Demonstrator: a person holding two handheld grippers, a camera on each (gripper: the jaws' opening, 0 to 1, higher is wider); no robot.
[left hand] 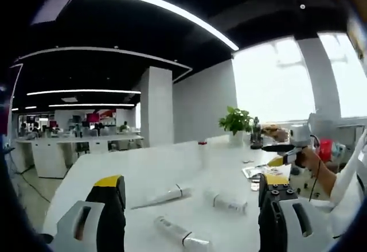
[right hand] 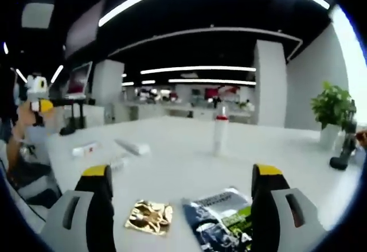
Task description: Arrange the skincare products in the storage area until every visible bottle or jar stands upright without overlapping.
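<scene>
Three white tubes lie flat on the white table (left hand: 143,166) in the left gripper view: one (left hand: 160,196) at the left, one (left hand: 226,201) at the right, one (left hand: 180,233) nearest. My left gripper (left hand: 192,206) hovers open above them, holding nothing. In the right gripper view a white bottle with a red cap (right hand: 219,128) stands upright mid-table. Beyond my open, empty right gripper (right hand: 183,206), tubes (right hand: 133,146) (right hand: 85,148) (right hand: 119,163) lie flat at the left. A hand holds the right gripper (left hand: 287,148) at the table's right side.
A gold sachet (right hand: 150,216) and a blue-green packet (right hand: 221,220) lie close below the right gripper. A potted plant (left hand: 235,120) and a dark bottle (left hand: 255,134) stand at the far edge by the window. The left gripper (right hand: 37,100) shows at the far left.
</scene>
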